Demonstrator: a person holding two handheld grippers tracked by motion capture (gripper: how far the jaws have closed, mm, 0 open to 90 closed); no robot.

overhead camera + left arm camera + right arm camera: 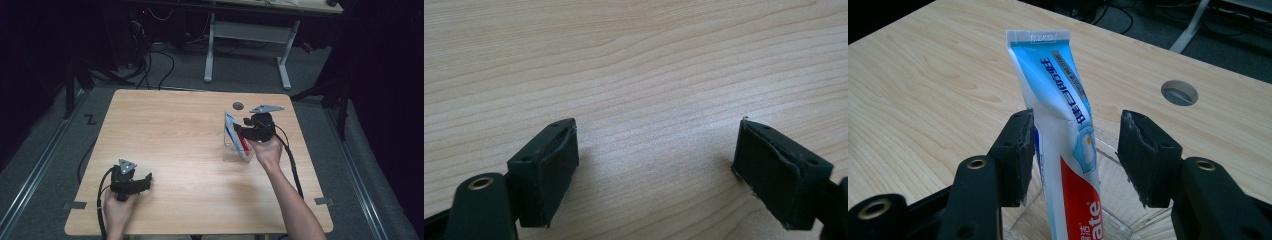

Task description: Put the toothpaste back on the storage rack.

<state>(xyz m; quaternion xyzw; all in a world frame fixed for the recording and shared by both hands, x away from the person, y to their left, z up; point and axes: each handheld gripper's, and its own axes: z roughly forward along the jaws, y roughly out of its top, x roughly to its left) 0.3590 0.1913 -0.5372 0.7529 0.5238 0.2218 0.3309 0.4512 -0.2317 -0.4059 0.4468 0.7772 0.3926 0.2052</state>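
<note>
Right now we see the toothpaste tube standing on end in a clear plastic container, its crimped flat end up and leaning a little, the red and blue print facing the right gripper view. The container sits on the wooden counter toward its right edge, roughly midway between the far and near edges, with the round cable hole in the counter near the far edge behind it.

Our right claw is partly open with the tube between its jaws. The left pad lies right against the tube's side, while the right pad stands clear of it with a visible gap, so we do not count this as a grip. In the high view the right claw comes at the tube from the right-edge side, held by the right hand.

Our left claw is spread wide, with bare wood grain between the two pads. It rests low near the counter's near left corner, well apart from the container, in the left hand.
</note>
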